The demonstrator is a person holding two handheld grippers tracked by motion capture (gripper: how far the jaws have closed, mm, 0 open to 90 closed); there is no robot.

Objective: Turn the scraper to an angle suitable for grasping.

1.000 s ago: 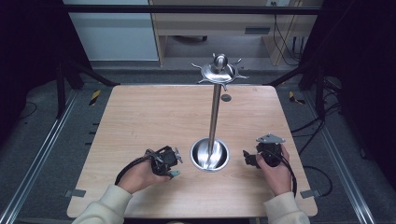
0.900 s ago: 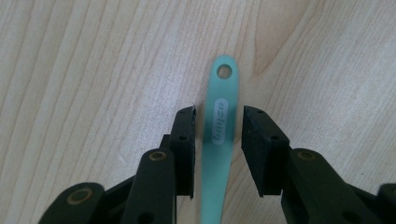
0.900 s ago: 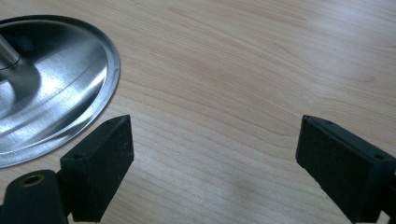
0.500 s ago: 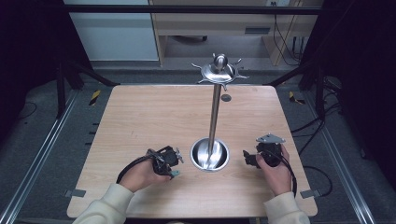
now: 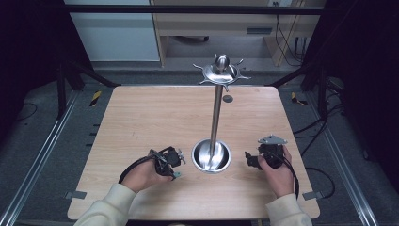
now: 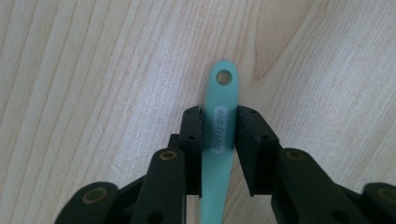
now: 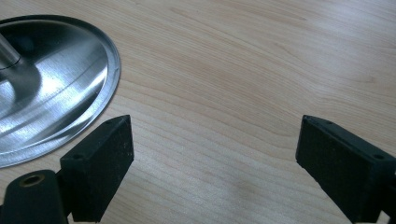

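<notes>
We see the left gripper (image 6: 218,133) clamped on a flat mint-green plastic handle with a hanging hole at its tip (image 6: 219,126), held low over the pale wooden table (image 5: 155,117), just left of the polished steel stand's round base (image 5: 211,156). The right gripper (image 7: 212,163) rests with its jaws wide apart and empty, just right of that base, near the table's front edge

glossy metal stand (image 5: 211,156), matt wooden table (image 5: 141,122)
</notes>
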